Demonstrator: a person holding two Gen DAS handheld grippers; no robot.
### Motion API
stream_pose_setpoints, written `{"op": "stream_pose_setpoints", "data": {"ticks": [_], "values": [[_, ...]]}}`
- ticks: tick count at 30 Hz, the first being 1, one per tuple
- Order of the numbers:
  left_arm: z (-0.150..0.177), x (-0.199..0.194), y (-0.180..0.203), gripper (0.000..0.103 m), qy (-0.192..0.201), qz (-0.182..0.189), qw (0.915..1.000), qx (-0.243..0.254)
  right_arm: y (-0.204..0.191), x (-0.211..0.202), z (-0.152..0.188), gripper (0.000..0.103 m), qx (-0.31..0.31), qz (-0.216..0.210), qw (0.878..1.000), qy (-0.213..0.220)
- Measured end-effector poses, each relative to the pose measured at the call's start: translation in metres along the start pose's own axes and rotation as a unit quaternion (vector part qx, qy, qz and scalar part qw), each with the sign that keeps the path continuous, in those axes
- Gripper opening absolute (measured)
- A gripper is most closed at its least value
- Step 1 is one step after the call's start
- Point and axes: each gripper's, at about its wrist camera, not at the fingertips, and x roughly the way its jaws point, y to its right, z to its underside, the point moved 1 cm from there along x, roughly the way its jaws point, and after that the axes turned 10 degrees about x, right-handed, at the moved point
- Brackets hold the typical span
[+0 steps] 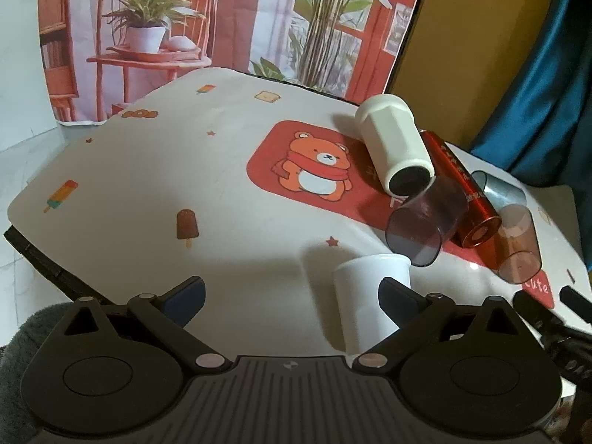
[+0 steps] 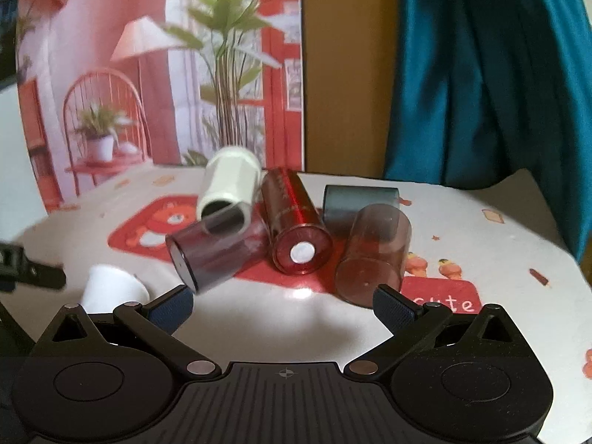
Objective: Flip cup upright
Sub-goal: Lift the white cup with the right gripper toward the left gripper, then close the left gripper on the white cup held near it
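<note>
Several cups lie on their sides in a cluster on the table: a cream cup (image 1: 394,146) (image 2: 229,188), a purple see-through cup (image 1: 425,222) (image 2: 218,251), a red metallic cup (image 1: 462,188) (image 2: 296,225), a grey cup (image 1: 499,188) (image 2: 355,199) and a brown see-through cup (image 1: 518,244) (image 2: 373,255). A white cup (image 1: 364,296) (image 2: 111,286) stands upright, mouth up, just inside my left gripper's right finger. My left gripper (image 1: 292,303) is open and empty. My right gripper (image 2: 283,305) is open and empty, just in front of the cluster.
The tablecloth (image 1: 148,192) is white with a red bear patch (image 1: 314,166). A printed backdrop (image 1: 222,18) stands behind the table and a blue curtain (image 2: 481,74) hangs at the right. The table's left edge (image 1: 33,248) is near. The other gripper (image 2: 22,266) shows at the left.
</note>
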Motion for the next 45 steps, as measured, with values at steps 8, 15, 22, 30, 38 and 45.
{"op": "stream_pose_setpoints", "data": {"ticks": [8, 15, 22, 30, 38, 45], "values": [[0.000, -0.005, 0.006, 0.096, -0.009, -0.002, 0.9999, 0.010, 0.002, -0.022, 0.002, 0.103, -0.038, -0.053, 0.994, 0.090], [-0.001, -0.007, 0.011, 0.096, -0.011, 0.003, 0.9998, 0.014, -0.001, -0.025, 0.003, 0.103, -0.063, -0.067, 0.993, 0.080], [-0.010, -0.008, 0.020, 0.096, -0.014, 0.008, 0.9998, 0.014, -0.002, -0.025, 0.010, 0.103, -0.065, -0.057, 0.995, 0.058], [-0.018, 0.014, 0.052, 0.095, -0.045, 0.015, 0.9965, 0.069, 0.011, -0.016, 0.015, 0.103, -0.043, -0.036, 0.998, 0.038], [-0.021, 0.044, 0.067, 0.083, -0.071, 0.014, 0.9938, 0.084, 0.007, -0.012, 0.020, 0.103, -0.054, -0.040, 0.997, 0.033], [-0.014, 0.057, 0.063, 0.064, -0.093, 0.019, 0.9921, 0.082, 0.008, -0.006, 0.018, 0.103, -0.048, -0.038, 0.998, 0.022]]}}
